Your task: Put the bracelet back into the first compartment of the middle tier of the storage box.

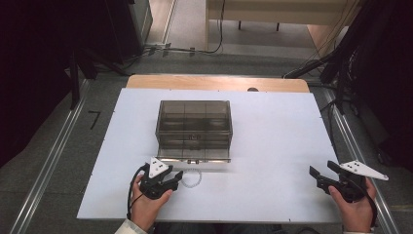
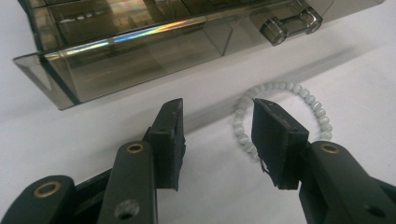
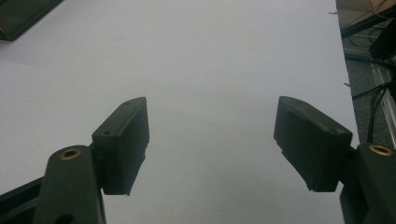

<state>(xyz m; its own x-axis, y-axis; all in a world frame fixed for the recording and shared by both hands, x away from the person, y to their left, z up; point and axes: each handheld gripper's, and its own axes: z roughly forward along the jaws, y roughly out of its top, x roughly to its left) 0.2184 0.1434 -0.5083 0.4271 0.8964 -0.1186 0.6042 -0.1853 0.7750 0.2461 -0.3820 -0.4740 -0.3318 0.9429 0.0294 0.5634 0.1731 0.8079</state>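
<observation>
Jaws of the left claw (image 2: 217,135) stand apart over the white table (image 1: 272,146), low and tipped forward, with nothing between them yet. Just past them lies a bracelet (image 2: 285,114) of pale beads, a loose ring flat on the table; in the left gripper view the nearer arc of it runs behind one jaw, so that jaw looks to be over or just inside the ring while the other sits outside it. From the high view the bracelet (image 1: 191,178) rests right at the claw's tip and just in front of the box (image 1: 194,127), a smoky clear case with compartments whose front edge and small clear latch (image 2: 290,25) are close by. The right claw (image 3: 212,140) waits well apart at the table's far right edge, jaws wide and empty over bare white. My guess is that the step in hand is picking up the bracelet, perhaps to put it in the box. To do it well, I'd straddle one side of the ring, one jaw inside and one outside, press down until the tips touch the table, then close slowly so the beads don't roll or skid away. Lift straight up; the ring will hang and swing, so keep it clear of the box's front edge.
</observation>
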